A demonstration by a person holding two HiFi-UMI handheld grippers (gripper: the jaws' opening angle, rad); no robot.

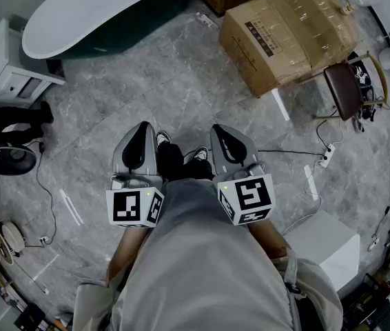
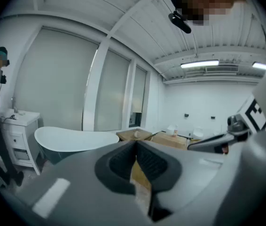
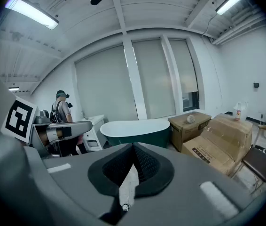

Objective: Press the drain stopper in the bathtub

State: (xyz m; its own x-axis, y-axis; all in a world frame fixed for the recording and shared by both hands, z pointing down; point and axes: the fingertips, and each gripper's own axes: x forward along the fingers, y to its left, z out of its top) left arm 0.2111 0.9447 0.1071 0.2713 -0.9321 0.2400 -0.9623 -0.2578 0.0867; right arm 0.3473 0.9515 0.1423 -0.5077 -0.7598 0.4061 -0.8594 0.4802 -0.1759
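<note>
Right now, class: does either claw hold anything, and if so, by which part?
Nothing is held. The left claw and the right claw are both shut and empty, away from the bathtub.

Well beyond both pairs of jaws, the bathtub (image 3: 134, 129) hides its inside behind its rim; the head view's top edge crops it

Bare storeroom: bathtub (image 1: 91, 9), cardboard boxes (image 1: 288, 36)

The bathtub (image 1: 91, 16) stands on the floor (image 1: 174, 95), a cabinet (image 1: 9, 71) just to its left, cardboard boxes (image 1: 288, 36) near its right end, and a chair (image 1: 346, 88) farther right, beyond those boxes.
</note>
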